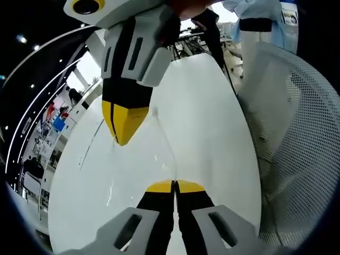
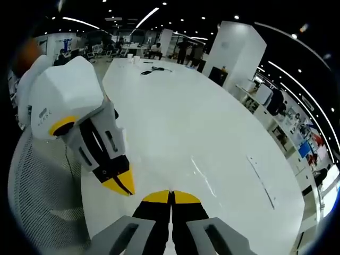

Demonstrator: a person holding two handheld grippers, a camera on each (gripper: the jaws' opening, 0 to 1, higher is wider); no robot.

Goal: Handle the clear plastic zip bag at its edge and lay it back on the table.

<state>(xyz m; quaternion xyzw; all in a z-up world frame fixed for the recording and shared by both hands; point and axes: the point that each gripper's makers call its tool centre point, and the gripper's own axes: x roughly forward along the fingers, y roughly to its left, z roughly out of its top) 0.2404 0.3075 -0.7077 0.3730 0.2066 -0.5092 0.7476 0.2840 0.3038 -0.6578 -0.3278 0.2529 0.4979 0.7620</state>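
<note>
Clear zip bag [image 1: 141, 159] stretched between both closed tools, left tool [image 1: 175, 186], right tool [image 2: 171, 196], over white table [image 2: 212, 138]

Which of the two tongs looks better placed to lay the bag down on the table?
Left, narrowly: the left tongs are shut on the clear plastic zip bag above the white table; the right tongs also pinch it.

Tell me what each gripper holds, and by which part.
Both grippers are shut on the clear plastic zip bag. The left gripper pinches one edge; the right gripper pinches another edge, the bag stretched between them over the white table.
</note>
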